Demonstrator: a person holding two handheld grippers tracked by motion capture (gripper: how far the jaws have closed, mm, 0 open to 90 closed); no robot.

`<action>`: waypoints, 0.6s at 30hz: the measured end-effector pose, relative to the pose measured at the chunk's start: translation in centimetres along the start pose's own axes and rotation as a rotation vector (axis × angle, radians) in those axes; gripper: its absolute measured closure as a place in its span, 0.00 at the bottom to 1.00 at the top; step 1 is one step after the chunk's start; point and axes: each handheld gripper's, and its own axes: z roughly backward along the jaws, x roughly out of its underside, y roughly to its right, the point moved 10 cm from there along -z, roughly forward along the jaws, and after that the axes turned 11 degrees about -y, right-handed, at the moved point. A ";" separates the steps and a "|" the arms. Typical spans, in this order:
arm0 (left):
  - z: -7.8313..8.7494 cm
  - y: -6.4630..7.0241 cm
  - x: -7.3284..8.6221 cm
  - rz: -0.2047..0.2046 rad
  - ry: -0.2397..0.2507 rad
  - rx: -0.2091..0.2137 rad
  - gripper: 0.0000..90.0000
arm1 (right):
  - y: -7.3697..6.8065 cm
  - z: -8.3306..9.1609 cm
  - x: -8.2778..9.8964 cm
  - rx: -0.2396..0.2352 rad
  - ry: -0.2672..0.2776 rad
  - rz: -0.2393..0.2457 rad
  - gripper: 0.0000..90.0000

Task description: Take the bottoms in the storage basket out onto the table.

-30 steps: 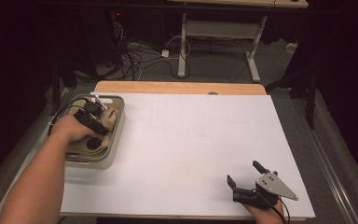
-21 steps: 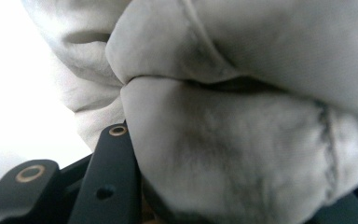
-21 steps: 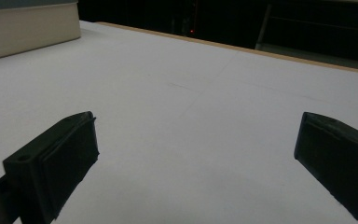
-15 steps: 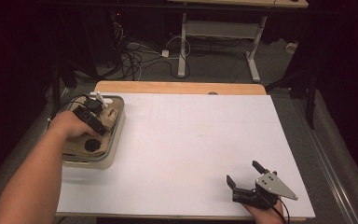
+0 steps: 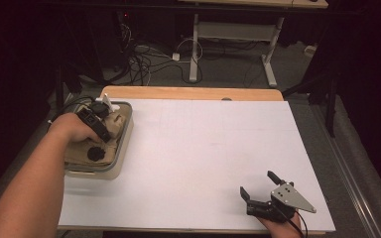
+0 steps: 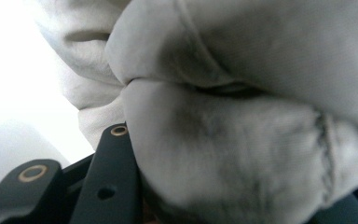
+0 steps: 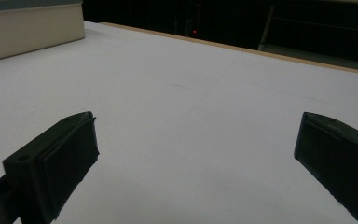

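Observation:
A crumpled white cloth (image 6: 242, 121) bulges between the two black jaws of my left gripper (image 6: 233, 196), which is shut on it. From above, my left gripper (image 5: 101, 130) hangs over a beige tray (image 5: 124, 148) at the table's left edge, where the cloth (image 5: 115, 121) lies bunched. Its fingertips are hidden in the folds. My right gripper (image 5: 259, 184) rests near the table's front right corner, open with nothing between its jaws. In its own view my right gripper (image 7: 196, 154) faces bare white tabletop.
A black round object (image 5: 95, 153) lies in the tray in front of my left hand. The white table top (image 5: 208, 148) has a wooden strip (image 5: 193, 92) along its far edge. Cables and desk legs (image 5: 194, 49) stand on the dark floor beyond.
My left hand has lifted slightly over the tray with the cloth still pinched. The right gripper has kept still.

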 end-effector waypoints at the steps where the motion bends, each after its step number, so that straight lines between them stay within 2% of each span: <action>1: 0.1 0.0 0.0 0.000 -0.005 0.000 0.68 | 0.0 0.0 0.0 -0.001 0.001 -0.001 0.01; 12: 1.0 0.1 0.4 -0.016 -0.052 -0.011 0.68 | -0.3 0.0 -0.1 -0.006 0.001 0.008 0.01; 16: 1.3 0.1 0.4 -0.014 -0.062 -0.018 0.68 | -0.3 0.0 -0.1 -0.007 0.001 0.008 0.01; 18: 1.5 -0.1 0.3 0.001 -0.063 -0.030 0.68 | -0.3 -0.1 0.0 -0.007 -0.001 0.007 0.01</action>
